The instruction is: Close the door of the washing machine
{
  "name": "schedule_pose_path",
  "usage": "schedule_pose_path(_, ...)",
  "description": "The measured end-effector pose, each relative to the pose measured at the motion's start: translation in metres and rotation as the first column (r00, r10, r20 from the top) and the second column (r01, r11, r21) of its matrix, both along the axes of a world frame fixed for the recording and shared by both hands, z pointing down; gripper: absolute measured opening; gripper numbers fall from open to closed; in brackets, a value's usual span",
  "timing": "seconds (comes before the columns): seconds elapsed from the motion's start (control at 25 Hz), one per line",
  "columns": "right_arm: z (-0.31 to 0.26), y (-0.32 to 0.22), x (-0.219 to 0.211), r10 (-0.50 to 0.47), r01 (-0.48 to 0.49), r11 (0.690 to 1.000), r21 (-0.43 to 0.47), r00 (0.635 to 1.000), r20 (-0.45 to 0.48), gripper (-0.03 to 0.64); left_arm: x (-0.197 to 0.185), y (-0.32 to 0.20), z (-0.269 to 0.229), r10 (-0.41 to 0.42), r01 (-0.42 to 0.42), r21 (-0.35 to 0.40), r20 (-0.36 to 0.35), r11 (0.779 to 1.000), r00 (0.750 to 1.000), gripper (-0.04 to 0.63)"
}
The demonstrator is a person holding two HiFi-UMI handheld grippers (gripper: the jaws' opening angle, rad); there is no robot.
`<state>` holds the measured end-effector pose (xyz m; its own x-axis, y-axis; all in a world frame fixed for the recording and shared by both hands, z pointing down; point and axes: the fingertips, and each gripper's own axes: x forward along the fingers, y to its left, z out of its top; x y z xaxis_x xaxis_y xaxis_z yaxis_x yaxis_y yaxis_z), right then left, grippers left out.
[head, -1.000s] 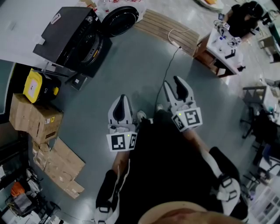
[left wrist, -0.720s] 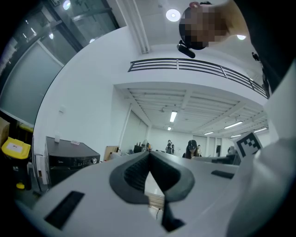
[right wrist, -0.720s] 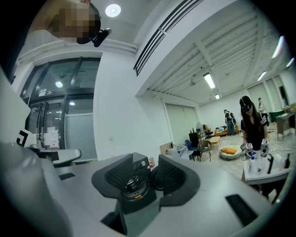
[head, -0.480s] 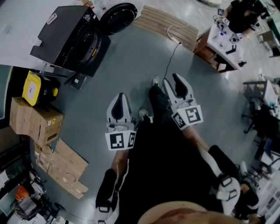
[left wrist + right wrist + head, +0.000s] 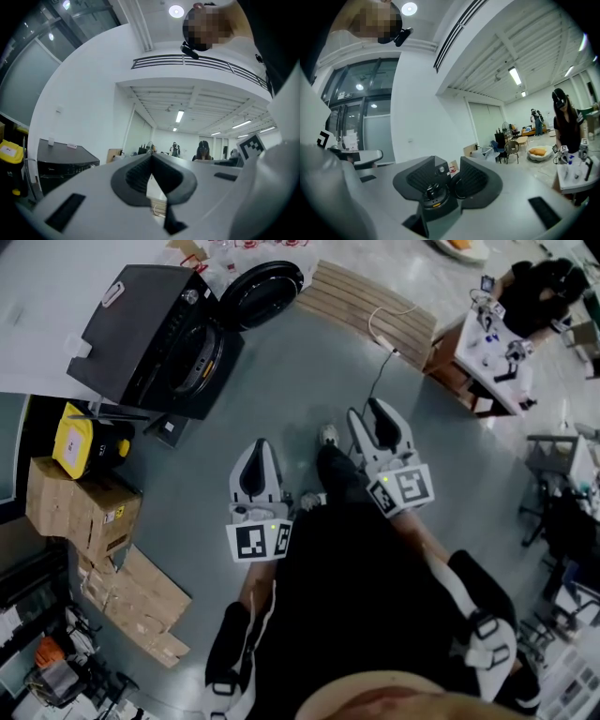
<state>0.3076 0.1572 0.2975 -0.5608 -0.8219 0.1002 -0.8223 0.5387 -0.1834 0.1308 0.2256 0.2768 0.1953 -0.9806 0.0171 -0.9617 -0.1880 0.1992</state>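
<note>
The black washing machine (image 5: 155, 329) stands on the grey floor at the upper left of the head view. Its round door (image 5: 260, 282) hangs swung open at its right side. My left gripper (image 5: 258, 470) is held near my body with its jaws shut and nothing in them, far from the machine. My right gripper (image 5: 378, 425) is held alongside it, jaws a little apart and empty. In the right gripper view the machine (image 5: 433, 190) and its open door (image 5: 462, 185) show small through the gap of the right gripper (image 5: 447, 171). In the left gripper view the left gripper (image 5: 151, 157) has the machine (image 5: 61, 161) at its left.
A yellow case (image 5: 80, 437), cardboard boxes (image 5: 80, 507) and flattened cardboard (image 5: 141, 601) lie left of me. A wooden pallet (image 5: 366, 301) and a cable (image 5: 375, 381) lie ahead on the right. A white work table (image 5: 492, 348) and a seated person (image 5: 539, 282) are far right.
My leg and foot have stepped forward between the grippers. The washing machine sits slightly lower in the head view. Both grippers keep their pose by my body.
</note>
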Motion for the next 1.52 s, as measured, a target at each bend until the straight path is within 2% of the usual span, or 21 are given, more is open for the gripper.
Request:
schedule_pose_path(0.36,-0.002,-0.14,0.009,-0.098,0.098,0.995,-0.011,0.995,-0.024,0.161,0.022,-0.137,-0.015,-0.054,0.055,0.006,-0.01,0.998,0.998,0.005)
schedule_pose_path(0.6,-0.005,-0.206,0.012,-0.161,0.161,0.987,-0.004,0.987,-0.014,0.161,0.031,-0.19,-0.015,-0.105,0.105,0.003,0.007,0.994,0.994,0.006)
schedule_pose_path(0.96,0.014,-0.275,-0.016,-0.212,0.211,0.977,-0.033,0.977,-0.029,0.161,0.014,-0.249,-0.004,-0.127,0.127,-0.025,0.003,0.992,0.992,0.005)
schedule_pose_path(1.2,0.035,-0.331,-0.04,-0.233,0.229,0.971,-0.061,0.97,-0.062,0.16,-0.003,-0.307,0.01,-0.116,0.116,-0.03,-0.013,0.993,0.993,0.005)
schedule_pose_path(1.52,0.064,-0.43,-0.095,-0.276,0.262,0.959,-0.106,0.949,-0.152,0.16,-0.056,-0.41,0.019,-0.09,0.088,-0.056,-0.029,0.995,0.996,0.006)
